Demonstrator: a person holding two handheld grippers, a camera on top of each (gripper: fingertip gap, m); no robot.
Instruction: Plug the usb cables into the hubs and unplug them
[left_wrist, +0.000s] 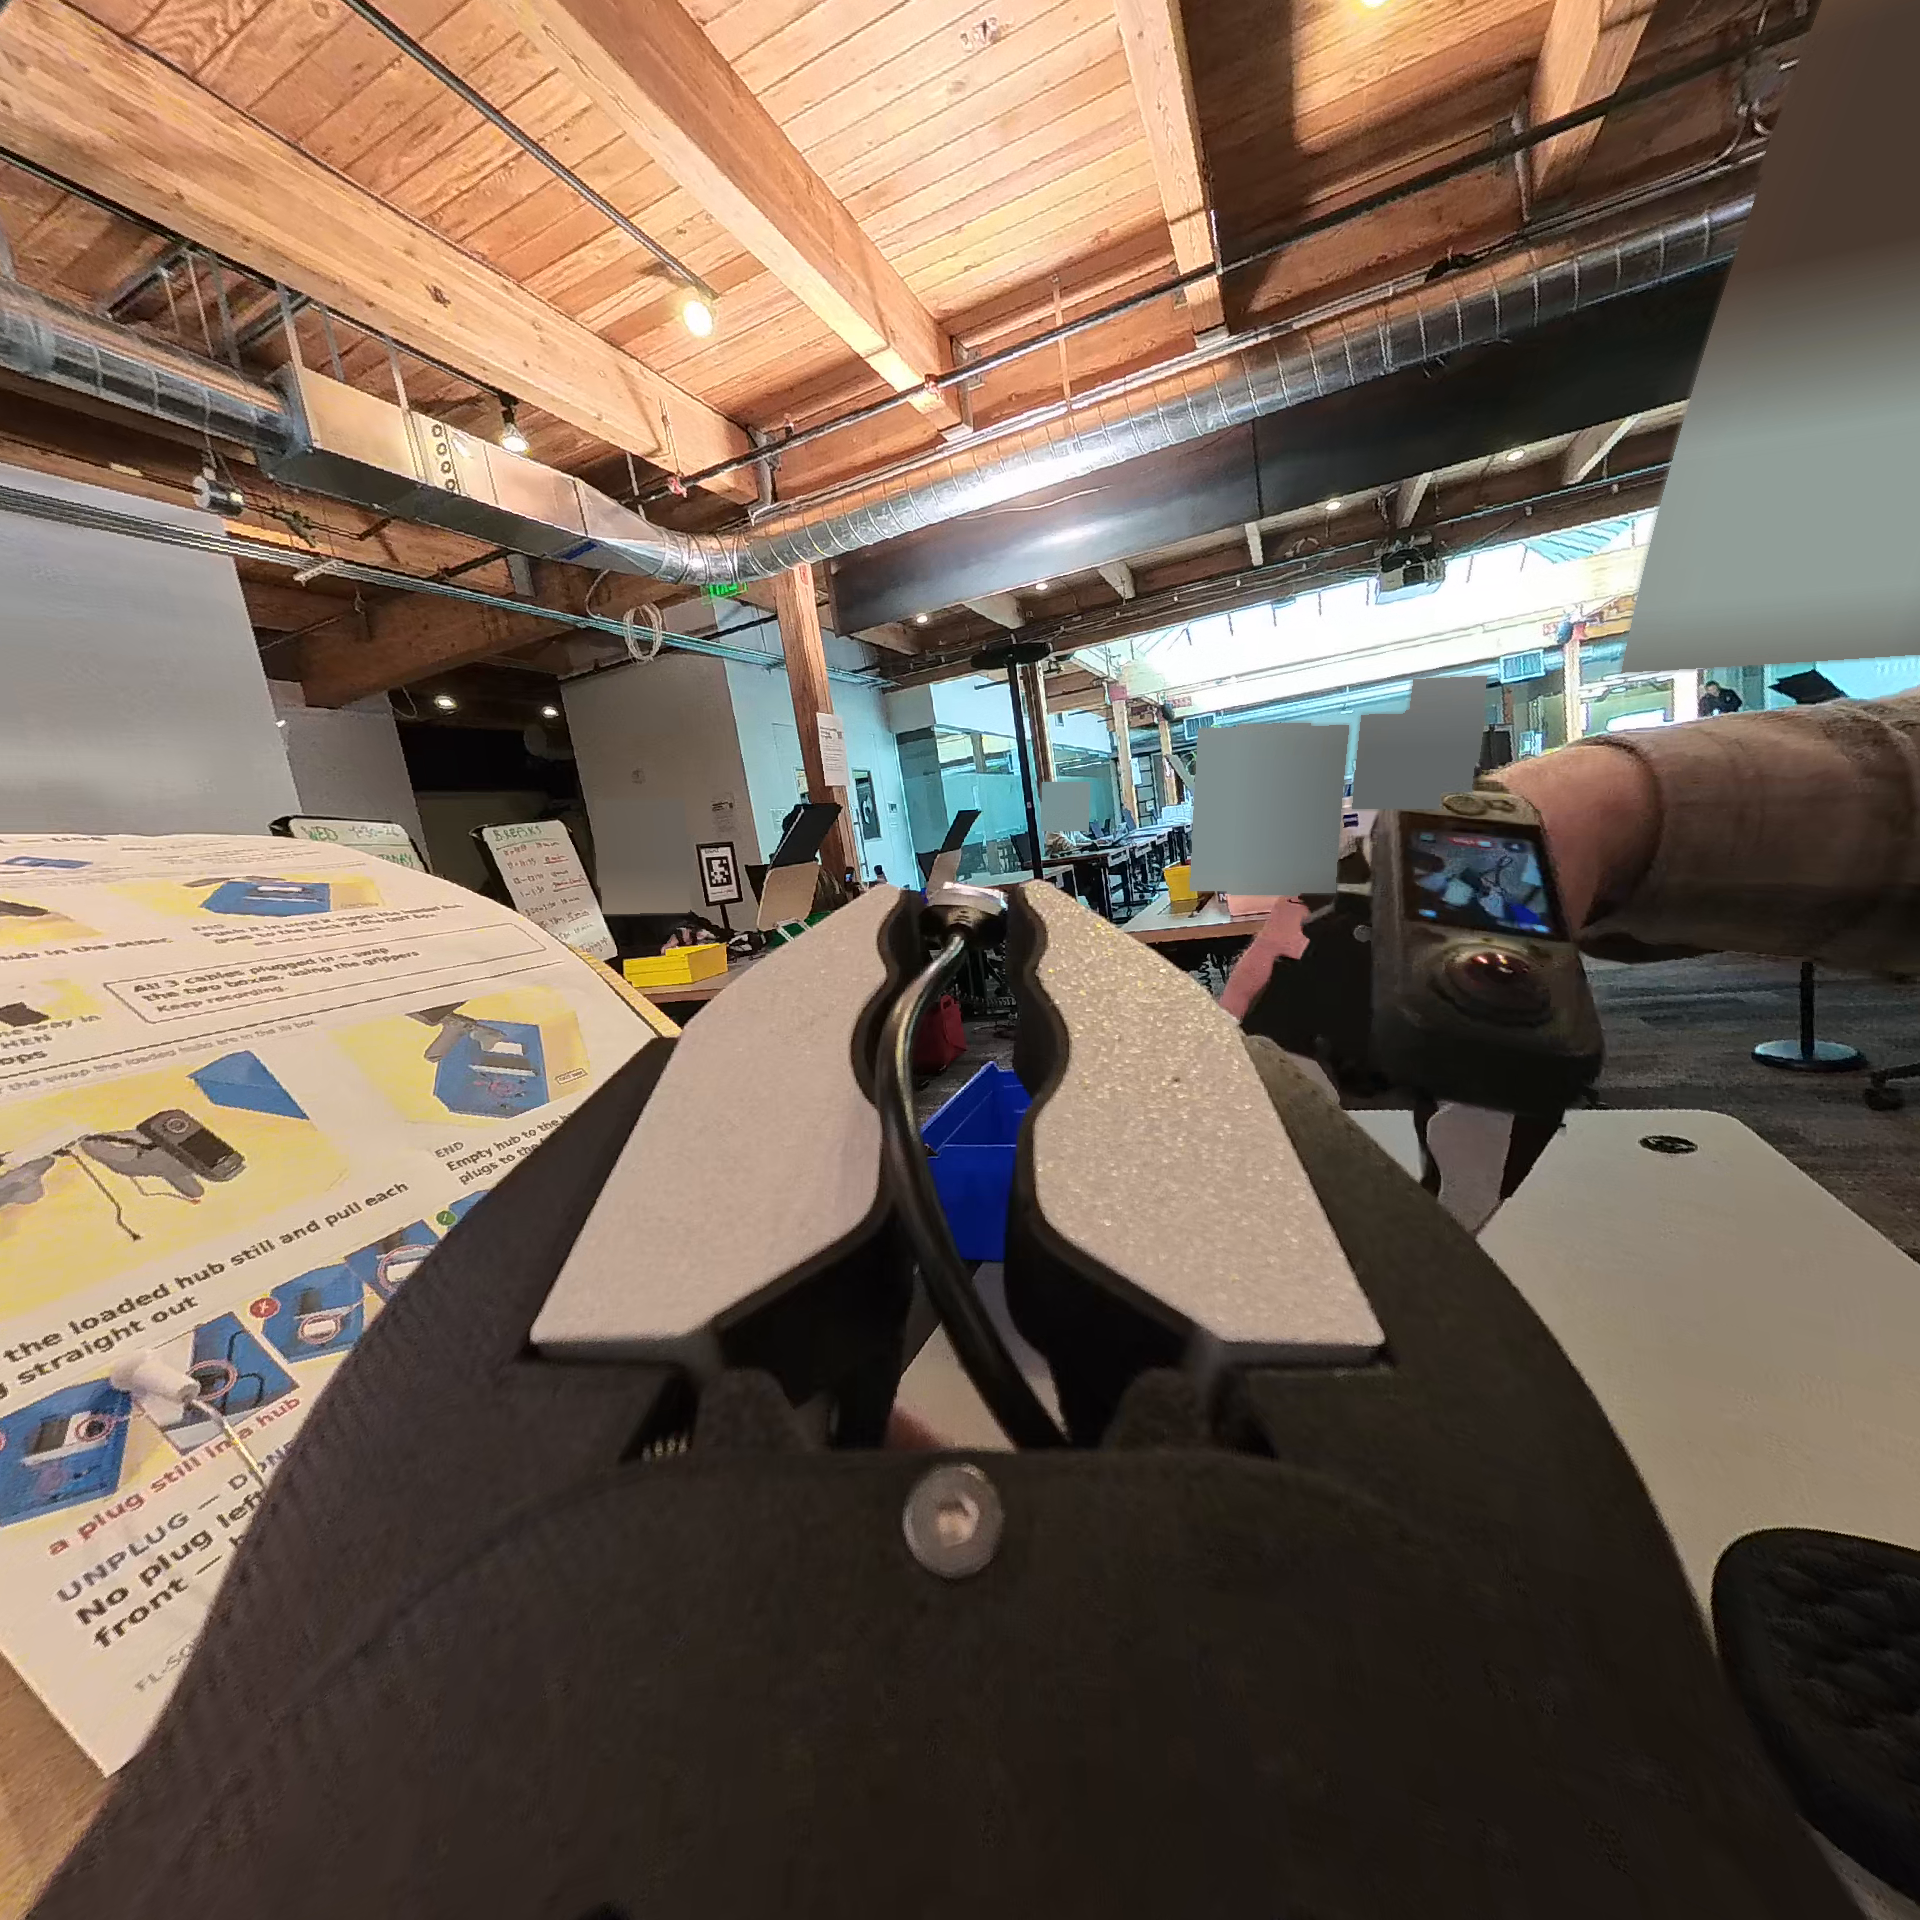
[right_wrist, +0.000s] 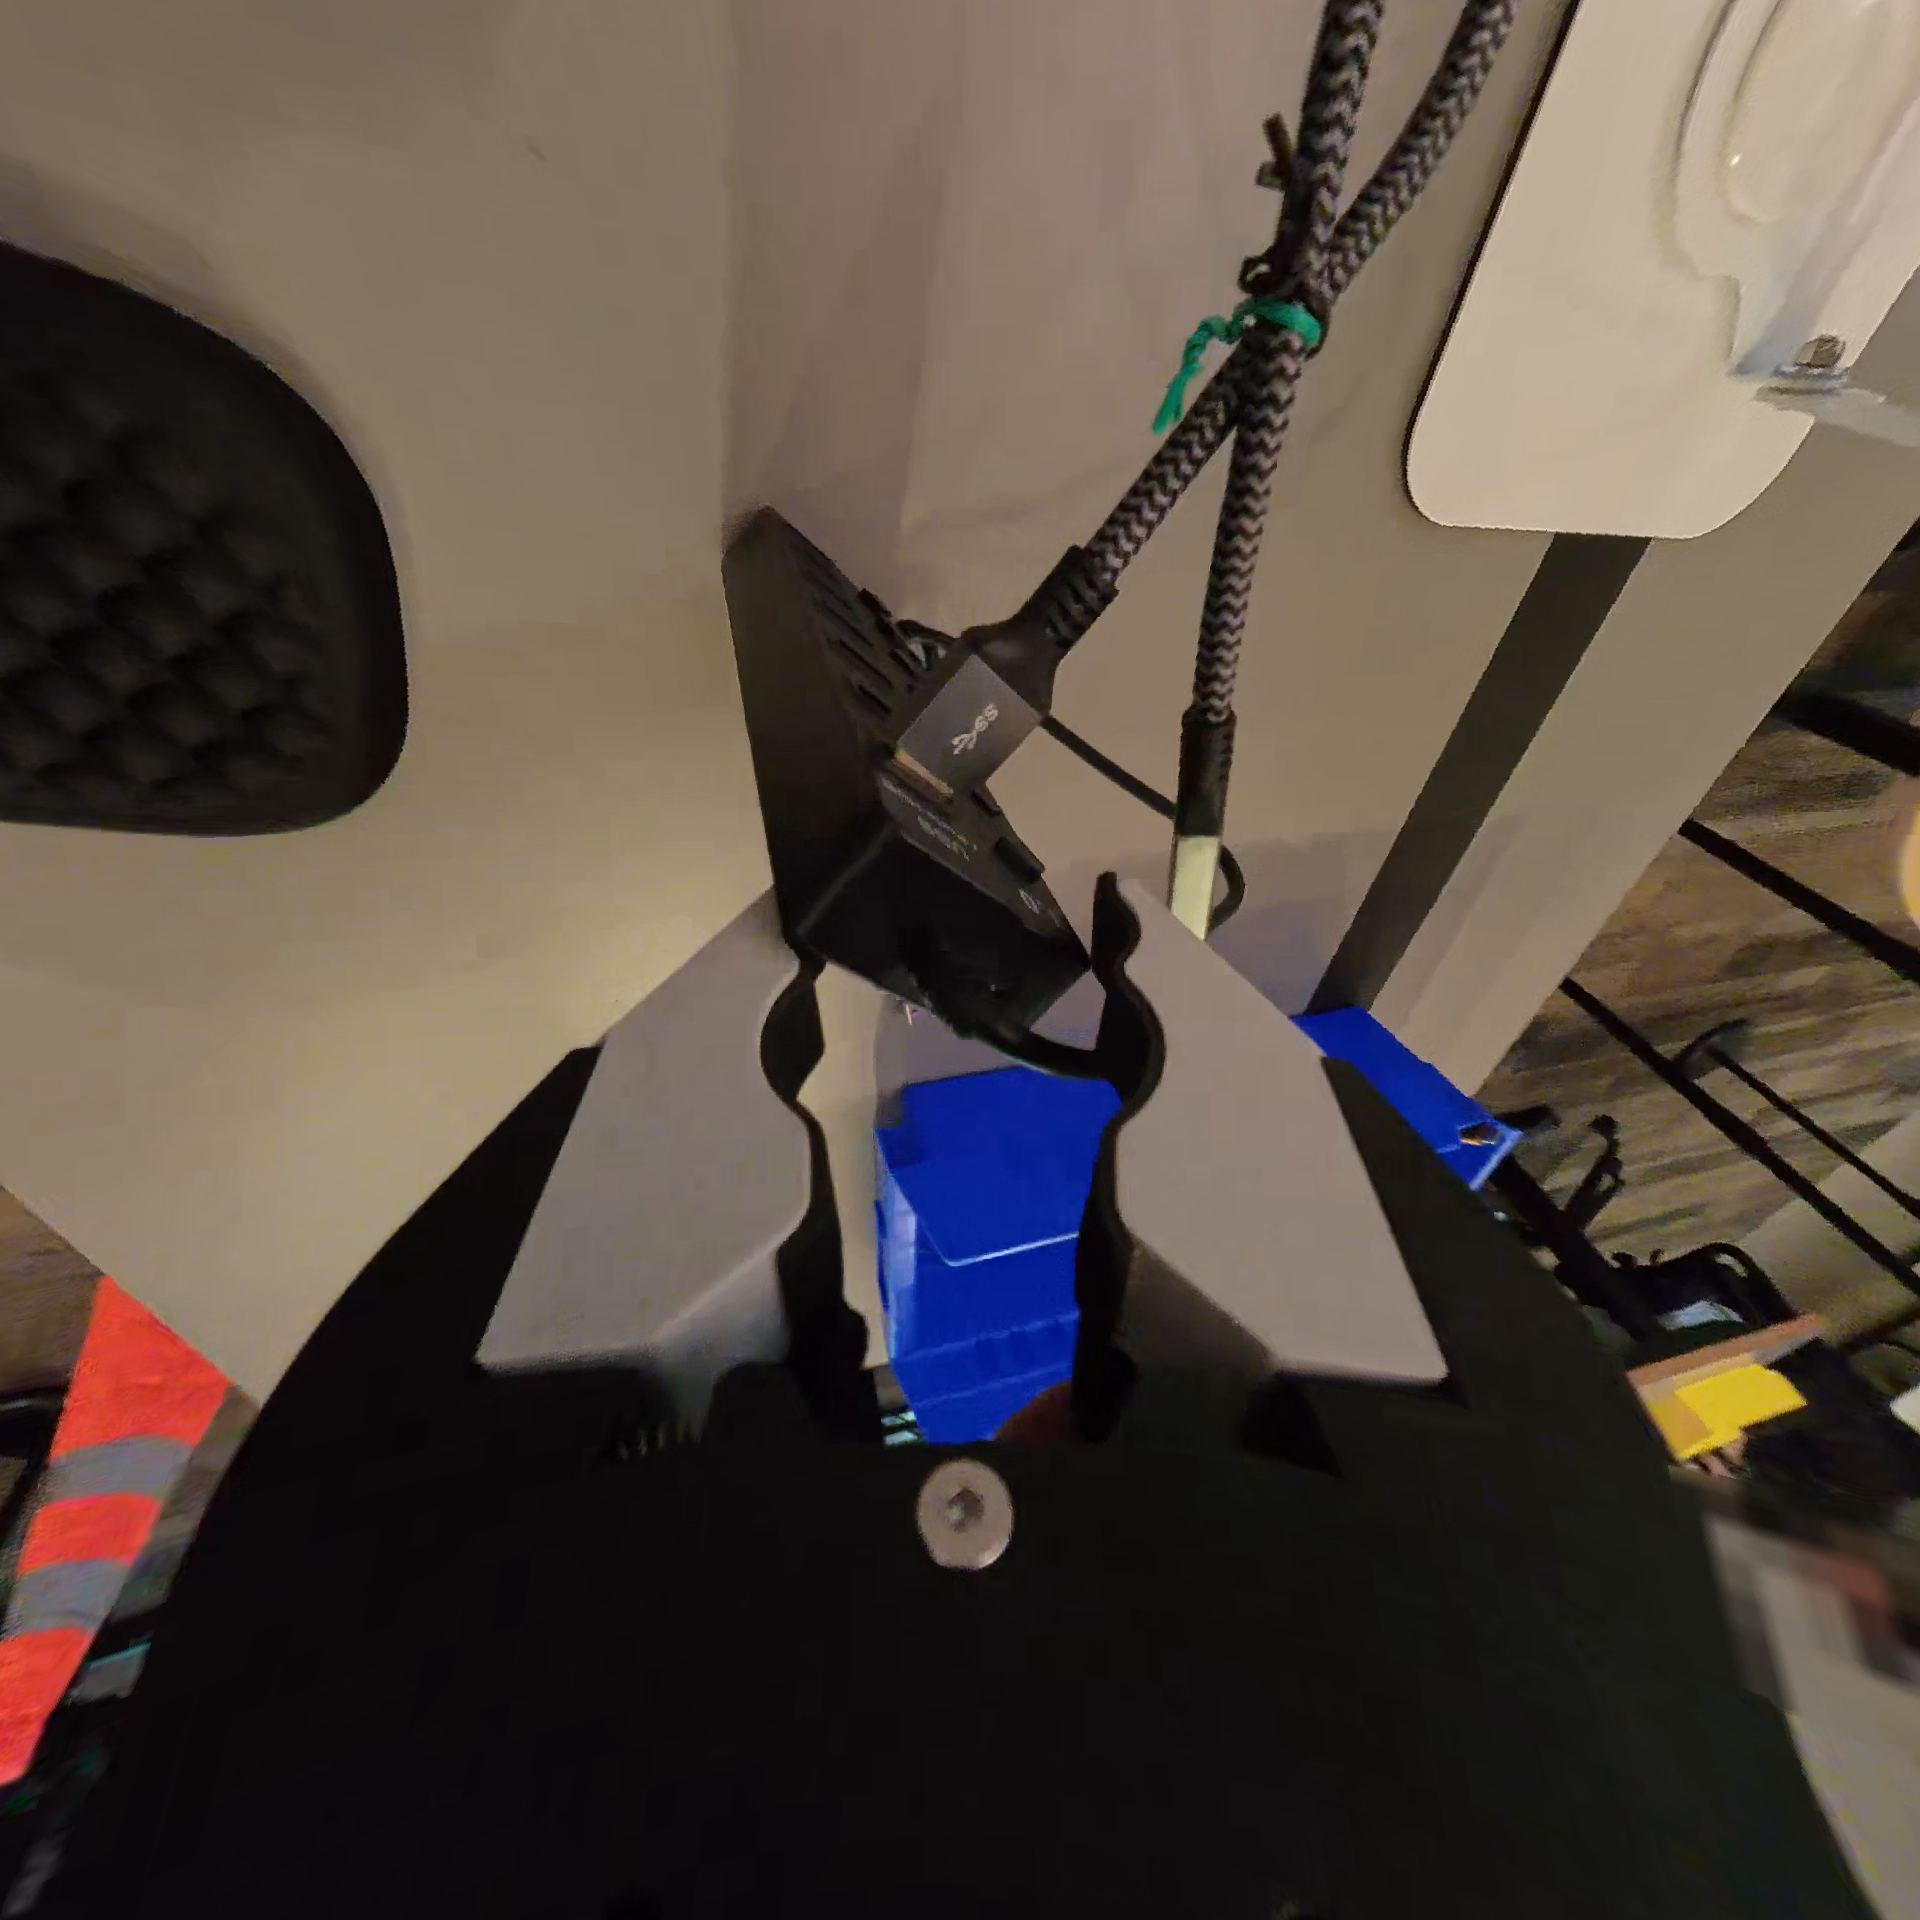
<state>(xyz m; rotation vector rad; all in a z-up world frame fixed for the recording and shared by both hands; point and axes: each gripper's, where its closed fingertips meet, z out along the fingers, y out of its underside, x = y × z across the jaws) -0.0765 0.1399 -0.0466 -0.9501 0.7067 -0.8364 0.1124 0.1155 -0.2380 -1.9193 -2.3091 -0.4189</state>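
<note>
A: How many grippers, and in what state?

B: Two. The left gripper (left_wrist: 961, 914) has its fingers drawn in on a black cable (left_wrist: 904, 1091), whose plug end (left_wrist: 961, 902) sits pinched at the tips; the cable runs back between the fingers toward the camera. The right gripper (right_wrist: 951, 940) stands spread, with a clear gap between its fingers and nothing gripped.

A: Where does the hub lie relative to the right gripper?

B: One black hub (right_wrist: 883, 769) sits just beyond the tips, its near corner at the mouth of the gap. Whether the fingertips touch it cannot be told.

A: Cables at the hub, counted?

B: One braided cable (right_wrist: 1122, 520) is plugged in by a grey connector (right_wrist: 966, 732). A second braided cable (right_wrist: 1236, 499) hangs beside it, its pale plug (right_wrist: 1193, 868) free, just beyond the right finger. A green tie (right_wrist: 1236, 332) binds the two higher up.

A: And farther off?

B: One blue bin (right_wrist: 987, 1226) shows beneath the right gripper. In the left wrist view, an instruction sheet (left_wrist: 260, 1143) stands to the left, a white table (left_wrist: 1662, 1299) lies to the right, and the right gripper's camera (left_wrist: 1475, 935) is held above it by a sleeved hand (left_wrist: 1600, 831).
</note>
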